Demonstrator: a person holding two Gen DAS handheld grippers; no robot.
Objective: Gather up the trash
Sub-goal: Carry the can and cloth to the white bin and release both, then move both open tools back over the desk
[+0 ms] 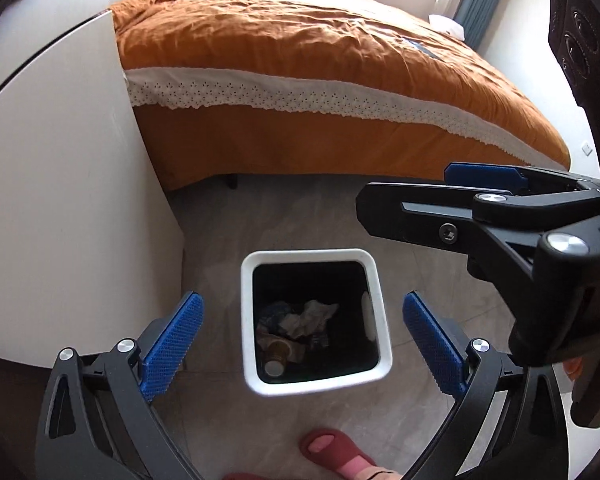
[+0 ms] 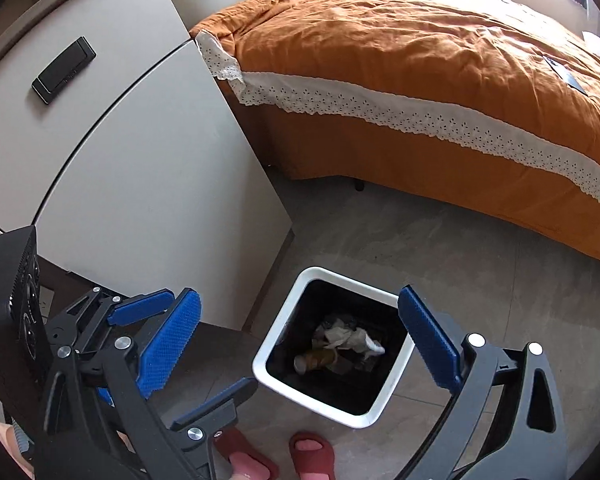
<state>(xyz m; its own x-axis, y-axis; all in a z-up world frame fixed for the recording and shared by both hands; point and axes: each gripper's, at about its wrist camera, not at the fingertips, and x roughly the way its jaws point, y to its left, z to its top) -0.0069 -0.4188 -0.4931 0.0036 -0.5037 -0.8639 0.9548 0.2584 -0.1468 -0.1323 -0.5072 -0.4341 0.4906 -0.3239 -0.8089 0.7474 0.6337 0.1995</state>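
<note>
A white square trash bin [image 1: 246, 320] with a black liner stands on the grey floor, also seen in the right wrist view [image 2: 278, 338]. Inside lie crumpled paper [image 1: 312, 316] [image 2: 352, 338] and a small brown bottle [image 1: 278, 354] [image 2: 316, 358]. My left gripper [image 1: 302, 344] is open and empty above the bin. My right gripper [image 2: 300, 344] is open and empty above the bin too; it shows from the side in the left wrist view [image 1: 440, 196]. The left gripper shows at lower left of the right wrist view [image 2: 180, 352].
A bed with an orange cover [image 1: 320, 80] [image 2: 440, 60] lies behind the bin. A white cabinet [image 1: 60, 180] [image 2: 140, 140] stands to the left. A dark flat object [image 2: 568, 74] lies on the bed. The person's feet in red slippers [image 2: 312, 454] [image 1: 332, 452] stand near the bin.
</note>
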